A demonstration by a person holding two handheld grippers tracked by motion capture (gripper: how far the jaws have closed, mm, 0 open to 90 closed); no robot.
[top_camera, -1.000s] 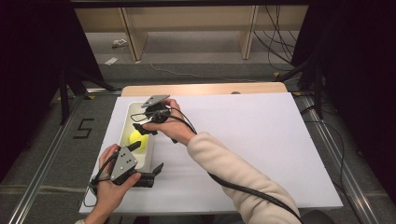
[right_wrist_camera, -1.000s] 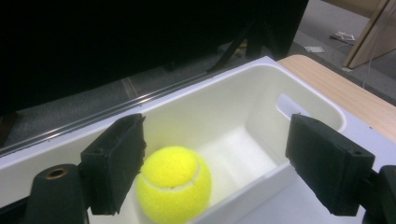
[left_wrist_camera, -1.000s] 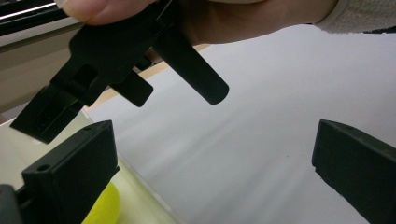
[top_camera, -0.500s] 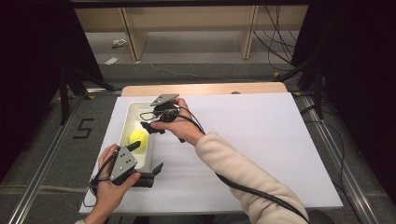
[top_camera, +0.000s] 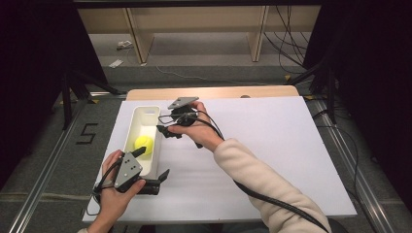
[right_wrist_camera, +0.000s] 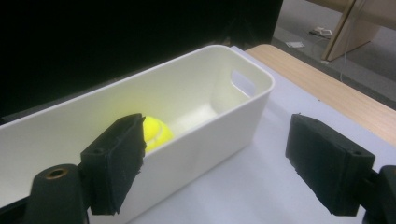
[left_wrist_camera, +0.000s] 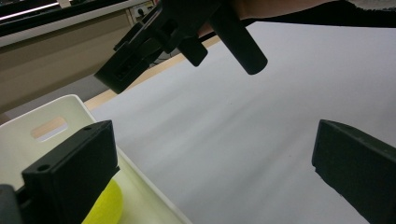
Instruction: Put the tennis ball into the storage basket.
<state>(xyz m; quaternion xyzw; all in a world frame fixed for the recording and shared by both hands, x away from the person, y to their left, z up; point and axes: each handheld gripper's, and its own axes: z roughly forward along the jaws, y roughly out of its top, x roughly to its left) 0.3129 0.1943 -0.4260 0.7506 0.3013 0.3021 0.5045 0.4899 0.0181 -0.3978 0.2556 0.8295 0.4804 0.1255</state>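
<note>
Straddling the near end of a white bin, the left gripper stands wide open with nothing in its grasp.

One jaw sits inside the white bin close to the yellow ball, the other outside over the white table sheet; whether either jaw touches the wall cannot be told. The ball lies on the bin floor, near its middle. The right gripper, jaws spread wide and empty, hangs just beside the bin's right wall, above the sheet.
</note>
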